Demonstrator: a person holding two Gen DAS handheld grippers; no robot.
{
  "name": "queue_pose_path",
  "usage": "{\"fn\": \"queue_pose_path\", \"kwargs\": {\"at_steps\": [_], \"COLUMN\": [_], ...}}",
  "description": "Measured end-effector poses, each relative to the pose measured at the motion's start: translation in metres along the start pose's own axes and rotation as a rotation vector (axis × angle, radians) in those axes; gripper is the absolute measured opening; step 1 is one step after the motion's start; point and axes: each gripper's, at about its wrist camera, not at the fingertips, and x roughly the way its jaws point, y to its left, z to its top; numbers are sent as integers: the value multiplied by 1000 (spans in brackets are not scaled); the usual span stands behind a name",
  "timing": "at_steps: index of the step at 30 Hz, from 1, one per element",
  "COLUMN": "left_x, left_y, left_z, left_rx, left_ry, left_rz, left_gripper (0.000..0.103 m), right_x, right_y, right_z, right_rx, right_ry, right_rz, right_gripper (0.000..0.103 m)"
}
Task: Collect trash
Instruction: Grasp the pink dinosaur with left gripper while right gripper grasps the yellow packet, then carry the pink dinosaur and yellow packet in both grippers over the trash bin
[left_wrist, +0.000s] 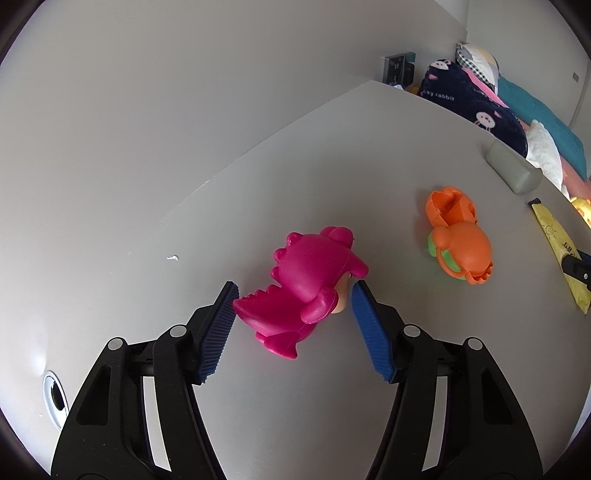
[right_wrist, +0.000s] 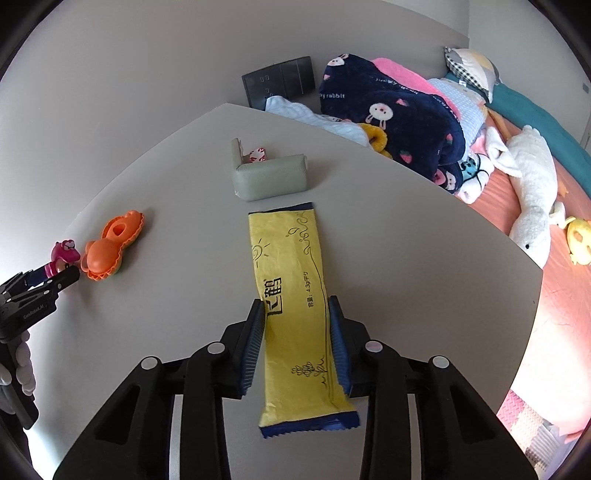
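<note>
The flat yellow foil wrapper with dark blue crimped ends (right_wrist: 295, 314) lies on the grey tabletop (right_wrist: 424, 258) with its long axis running straight away from the right claw (right_wrist: 297, 341). That claw straddles it across the narrow width, nearer the close end than the far one. Its blue ribbed pads sit against the wrapper's two long edges, so I judge it clenched on the wrapper, a pinch across the short way that should let the limp film lift without buckling much. Beyond the far end of the wrapper a grey-green padded corner guard (right_wrist: 271, 177) stands close, so room lies upward and back rather than forward. The tabletop's right edge curves away well to the side, with a bed and heaped blankets beyond it. The left claw (left_wrist: 293, 317) is at the other side of the tabletop, toward the left rear edge, around a magenta rubber dinosaur-suit figure (left_wrist: 303, 284) lying on its side. One pad touches the tail end, but the other stands just off the figure's face side, so that claw is not yet gripping. An orange plastic clamshell toy with green trim (left_wrist: 458, 240) lies between the two claws, apart from both. The right hand is plainly the one on the trash; a bin is not in view.
</note>
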Motion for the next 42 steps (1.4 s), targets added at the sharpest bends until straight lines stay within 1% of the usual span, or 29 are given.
{"fn": "queue_pose_path", "kwargs": {"at_steps": [1, 3, 6, 15, 21, 33, 42], "left_x": [-1, -1, -2, -13, -30, -70, -93], "left_y": [1, 1, 1, -3, -12, -56, -96], "left_z": [0, 0, 0, -6, -12, -24, -31], "left_rx": [-1, 2, 11, -4, -4, 59, 119], "left_ry": [-1, -3, -7, -16, -30, -65, -88], "left_rz": [-4, -7, -5, -26, -35, -87, -128], "left_gripper": [53, 53, 53, 53, 53, 53, 53], "right_x": [0, -1, -4, -20, -39, -79, -112], "right_y": [1, 3, 6, 12, 13, 9, -9], "right_z": [-1, -2, -4, -12, -17, -35, -53], "right_rx": [1, 2, -4, -16, -21, -21, 2], "right_ry": [1, 5, 8, 1, -31, -71, -109], "right_rz": [5, 16, 22, 37, 50, 76, 74], "right_gripper": [32, 28, 26, 25, 25, 25, 25]}}
